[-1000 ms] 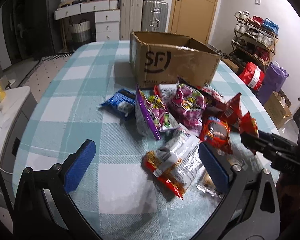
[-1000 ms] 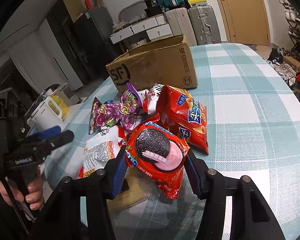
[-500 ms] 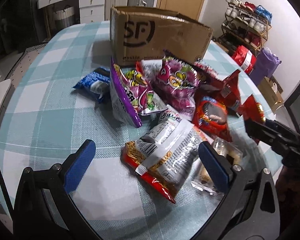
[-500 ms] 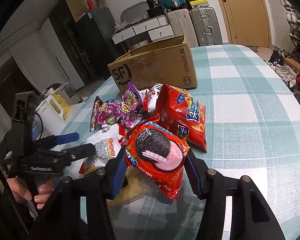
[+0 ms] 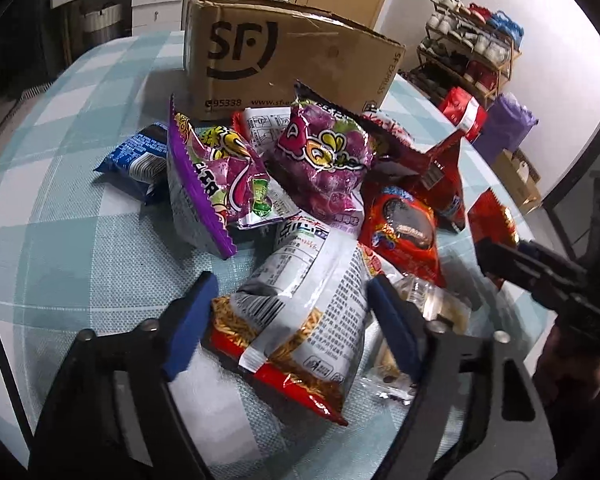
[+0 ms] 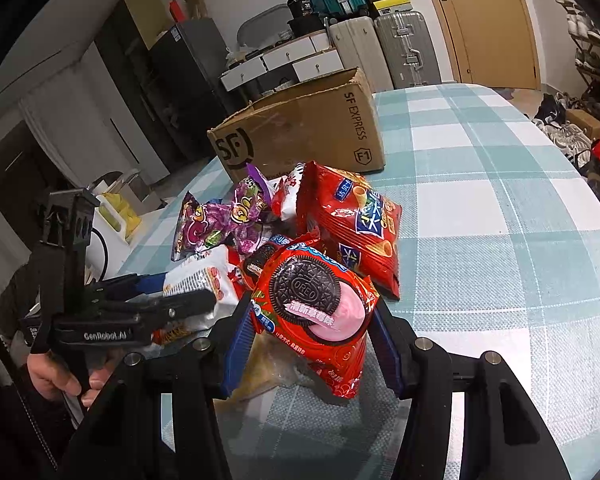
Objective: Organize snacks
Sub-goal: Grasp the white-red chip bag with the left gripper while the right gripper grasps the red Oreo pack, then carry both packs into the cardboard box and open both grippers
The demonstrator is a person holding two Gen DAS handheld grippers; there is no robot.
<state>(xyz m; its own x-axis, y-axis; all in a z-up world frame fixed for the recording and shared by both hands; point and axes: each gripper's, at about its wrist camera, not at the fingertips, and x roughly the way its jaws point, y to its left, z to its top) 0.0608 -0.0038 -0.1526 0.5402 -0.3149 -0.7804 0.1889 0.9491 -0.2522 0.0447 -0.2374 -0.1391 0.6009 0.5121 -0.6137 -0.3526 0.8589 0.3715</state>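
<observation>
A pile of snack packs lies on the checked tablecloth before an open SF cardboard box. My left gripper is open, its blue pads on either side of a white and red noodle-snack pack. My right gripper is shut on a red Oreo pack at the near edge of the pile; the same pack shows in the left wrist view. Two purple candy bags, a blue pack and a red crisp bag lie around.
The box also shows in the right wrist view. A clear-wrapped pastry lies under the pile's near side. A shoe rack, red and purple bags and suitcases stand beyond the table.
My left gripper has moved forward and down over the pile and its pads have narrowed around the noodle-snack pack. My right gripper stays shut on the Oreo pack in place.
</observation>
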